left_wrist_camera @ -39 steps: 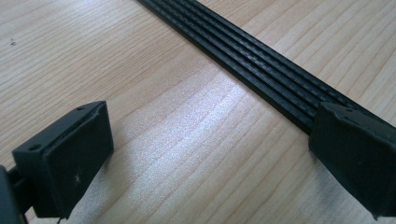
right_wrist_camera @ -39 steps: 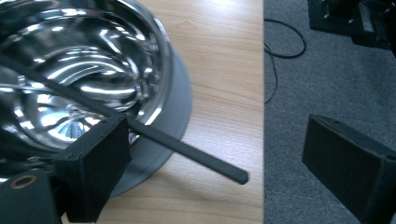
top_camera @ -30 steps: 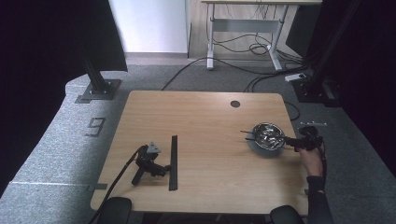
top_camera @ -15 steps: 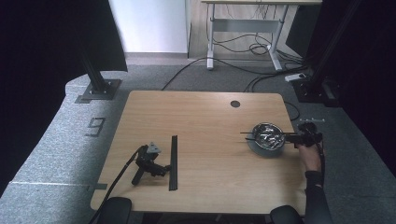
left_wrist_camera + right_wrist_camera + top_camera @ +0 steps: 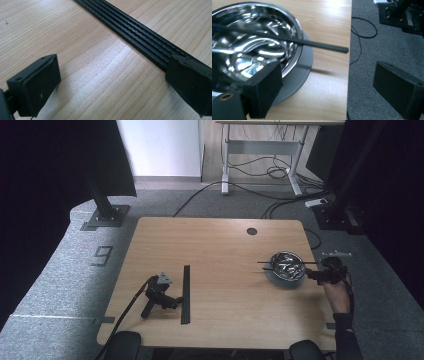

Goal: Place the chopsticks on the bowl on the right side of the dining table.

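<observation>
Right gripper (image 5: 314, 274): held in the person's hand (image 5: 336, 290) at the right edge of the tabletop (image 5: 220, 245), beside the steel bowl (image 5: 286, 265). In the right gripper view its jaws stand spread wide with nothing between them; the left jaw lies over the bowl's near rim, the right jaw hangs past the tabletop edge above the grey carpet (image 5: 387, 47).

Steel bowl (image 5: 254, 45): shiny, standing on a grey round base (image 5: 299, 75) near the tabletop's right edge. Contents are hard to make out through the reflections.

Black chopstick (image 5: 287, 41): lies across the bowl's rim, its free end reaching out past the rim toward the tabletop edge, above and ahead of the open jaws and not touching either. In the high view thin black sticks (image 5: 280, 263) cross the bowl from side to side; whether there is one or two cannot be told with certainty.

Left gripper (image 5: 172, 300): resting on the tabletop at front left, no hand on it, its cable (image 5: 125, 312) trailing off the near edge. Its jaws are spread apart and grasp nothing. One jaw lies just beside, possibly over, the black ribbed strip (image 5: 140, 35), which lies flat on the wood (image 5: 186, 292).
</observation>
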Demonstrator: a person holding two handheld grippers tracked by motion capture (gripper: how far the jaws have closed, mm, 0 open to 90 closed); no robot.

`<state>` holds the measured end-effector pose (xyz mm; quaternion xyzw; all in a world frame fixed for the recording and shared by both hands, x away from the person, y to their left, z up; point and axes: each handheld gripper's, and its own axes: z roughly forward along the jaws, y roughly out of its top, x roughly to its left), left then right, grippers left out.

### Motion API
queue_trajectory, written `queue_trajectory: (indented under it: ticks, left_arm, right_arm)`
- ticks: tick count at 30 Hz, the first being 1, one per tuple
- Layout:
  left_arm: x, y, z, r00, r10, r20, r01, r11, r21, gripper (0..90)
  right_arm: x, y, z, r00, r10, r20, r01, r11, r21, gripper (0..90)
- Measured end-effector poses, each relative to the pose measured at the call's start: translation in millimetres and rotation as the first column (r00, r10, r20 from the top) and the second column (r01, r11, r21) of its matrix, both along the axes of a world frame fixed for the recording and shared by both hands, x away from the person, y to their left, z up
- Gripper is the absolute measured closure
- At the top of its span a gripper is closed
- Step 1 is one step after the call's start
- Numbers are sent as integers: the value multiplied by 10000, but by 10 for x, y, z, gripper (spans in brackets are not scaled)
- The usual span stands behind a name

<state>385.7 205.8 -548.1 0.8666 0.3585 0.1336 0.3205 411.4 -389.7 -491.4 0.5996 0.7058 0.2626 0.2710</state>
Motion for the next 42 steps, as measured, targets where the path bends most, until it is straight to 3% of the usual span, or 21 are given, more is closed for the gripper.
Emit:
queue_trajectory:
  ticks: [11, 25, 36, 42]
  left_arm:
    - [0, -1, -1, 10000, 7, 11, -7, 10000, -21, 0]
    - [1, -1, -1, 10000, -3, 14, 3, 10000, -12, 0]
    - [1, -1, -1, 10000, -2, 15, 2, 10000, -14, 0]
    - [1, 0, -1, 10000, -4, 15, 4, 10000, -11, 0]
  right_arm:
    - [-240, 96, 86, 9987, 498, -80, -497, 9987, 122, 86]
    - [-441, 416, 84, 9863, 1587, -442, -1574, 9870, 317, 86]
    - [-429, 833, 141, 9576, 2842, -480, -2819, 9581, 501, 39]
    - [-347, 1015, 55, 9417, 3240, -907, -3194, 9456, 618, 0]
